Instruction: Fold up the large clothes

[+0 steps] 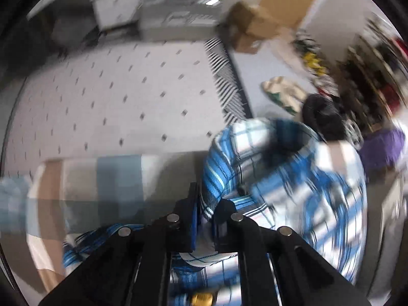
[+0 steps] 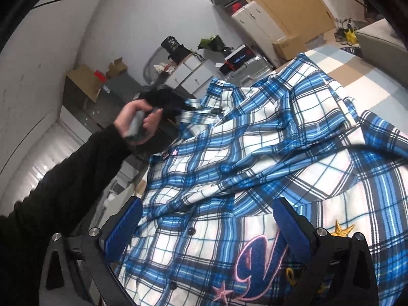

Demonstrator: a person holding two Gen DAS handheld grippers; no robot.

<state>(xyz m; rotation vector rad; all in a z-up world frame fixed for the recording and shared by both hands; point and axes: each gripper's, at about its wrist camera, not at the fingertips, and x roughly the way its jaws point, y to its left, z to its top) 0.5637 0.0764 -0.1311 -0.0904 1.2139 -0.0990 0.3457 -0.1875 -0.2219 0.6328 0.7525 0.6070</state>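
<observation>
Two views: your left wrist camera was blurred; your right wrist camera was sharp.
Left view only: a white bed cover with small dark diamonds (image 1: pixel 114 97), a striped edge beside it, a cardboard box (image 1: pixel 251 28) on the floor beyond, and cluttered shelves at the right.
Right view only: your left hand (image 2: pixel 139 123) in a black sleeve (image 2: pixel 66 178), gripping a handle, plus white drawers (image 2: pixel 190 74) and a wooden door (image 2: pixel 283 2) behind.
Shirt: the blue and white plaid shirt (image 2: pixel 255 158) lay spread and rumpled over a pale checked blanket (image 2: pixel 362 76), with pink embroidered lettering (image 2: pixel 257 252) and a gold star (image 2: pixel 341 229) near you.
Left gripper: your left gripper (image 1: pixel 205 216) was pinched shut on a fold of the shirt (image 1: pixel 275 168), lifting it into a bunched hump.
Right gripper: your right gripper (image 2: pixel 209 219) stood wide open over the shirt front, blue pads (image 2: pixel 127 221) apart; whether they touched the cloth could not be told.
Edges and room: the shirt's left hem ran along the blanket's edge, with floor beyond; bare blanket lay free past the shirt's far side.
</observation>
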